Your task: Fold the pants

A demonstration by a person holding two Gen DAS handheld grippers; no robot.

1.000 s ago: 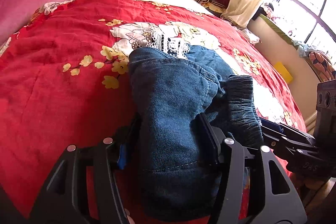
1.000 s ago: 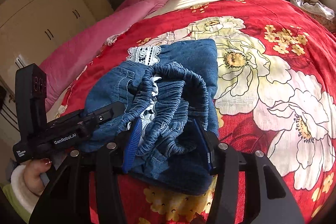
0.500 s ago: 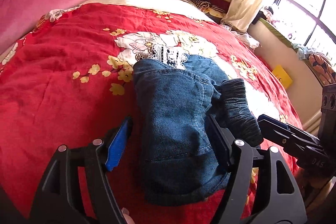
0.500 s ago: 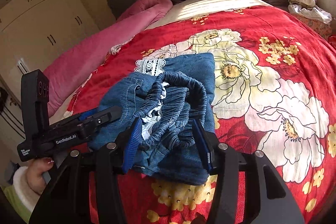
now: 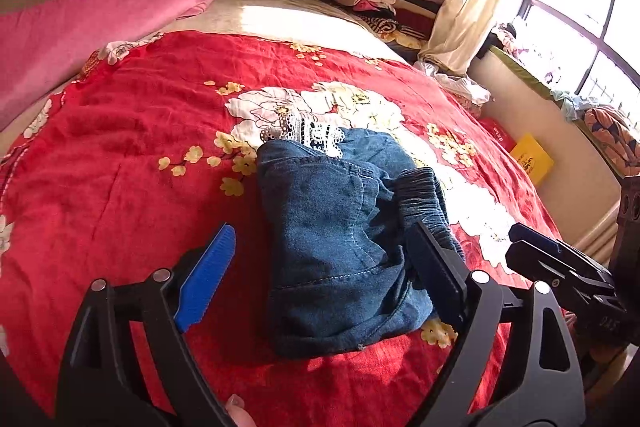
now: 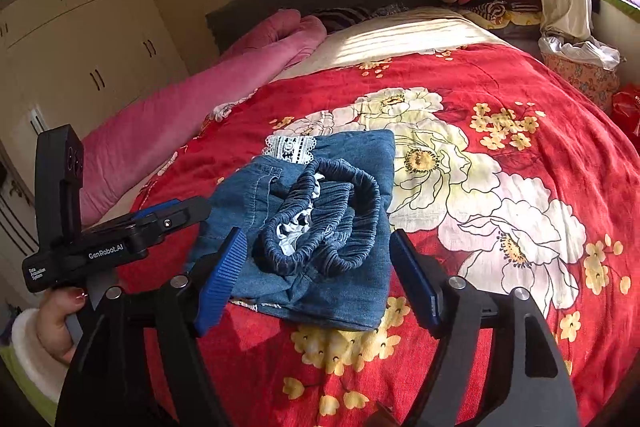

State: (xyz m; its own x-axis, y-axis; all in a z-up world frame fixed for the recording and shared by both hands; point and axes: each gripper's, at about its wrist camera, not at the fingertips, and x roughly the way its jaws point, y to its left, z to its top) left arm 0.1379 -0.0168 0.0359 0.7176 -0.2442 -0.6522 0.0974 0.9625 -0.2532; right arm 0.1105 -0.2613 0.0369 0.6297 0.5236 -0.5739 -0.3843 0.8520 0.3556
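left gripper [image 5: 320, 275]: jaws opening, spread, pads clear of the denim.
right gripper [image 6: 320, 275]: jaws opening, nothing pinched.
pants [image 5: 344, 239]: compact bundle, frame centre, on red bedspread [image 5: 120, 187].
progress: folds look done; elastic waistband [image 6: 320, 215] lumpy, maybe needs smoothing.

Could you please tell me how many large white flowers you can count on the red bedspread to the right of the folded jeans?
3: one beside the jeans, one nearer, one farther. Others may be hidden.
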